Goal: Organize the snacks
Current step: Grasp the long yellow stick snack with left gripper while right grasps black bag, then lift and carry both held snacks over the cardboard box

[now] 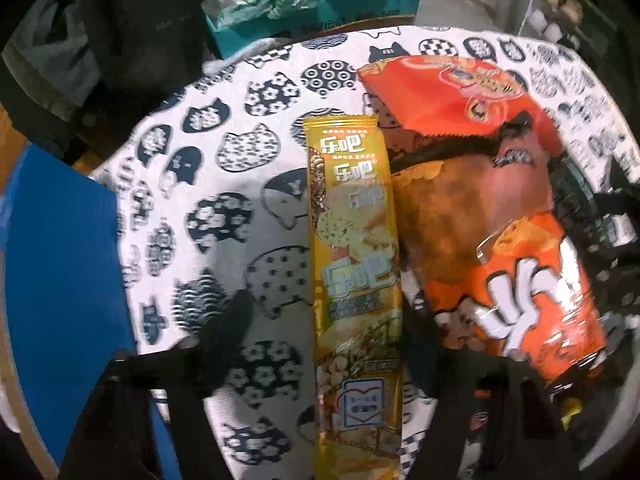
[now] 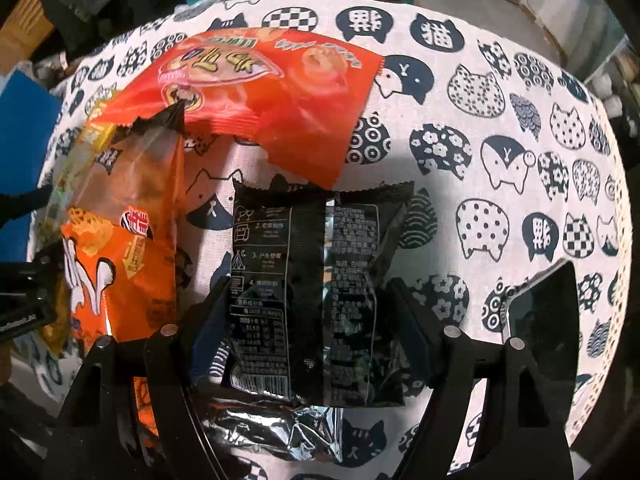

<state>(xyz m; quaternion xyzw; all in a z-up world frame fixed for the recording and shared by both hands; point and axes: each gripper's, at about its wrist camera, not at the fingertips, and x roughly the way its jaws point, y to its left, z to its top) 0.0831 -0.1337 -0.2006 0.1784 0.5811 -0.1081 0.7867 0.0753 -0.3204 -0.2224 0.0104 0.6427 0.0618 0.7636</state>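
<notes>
Dim, warm light; soft shadows fall on the patterned cloth (image 2: 480, 128). Glare streaks the black packet (image 2: 320, 280). Fisheye edges darken and bend; slight motion blur.

A woven cloth (image 2: 460, 92) with a matt, slightly coarse weave and printed cat faces covers the tabletop. The yellow snack stick (image 1: 356, 280) is in glossy plastic film. The orange chip bag (image 1: 520, 264) is shiny, partly clear film. The black packet (image 2: 320, 280) is glossy foil, crinkled silver at the lower edge. The red-orange packet (image 2: 280, 92) is smooth shiny film.
</notes>
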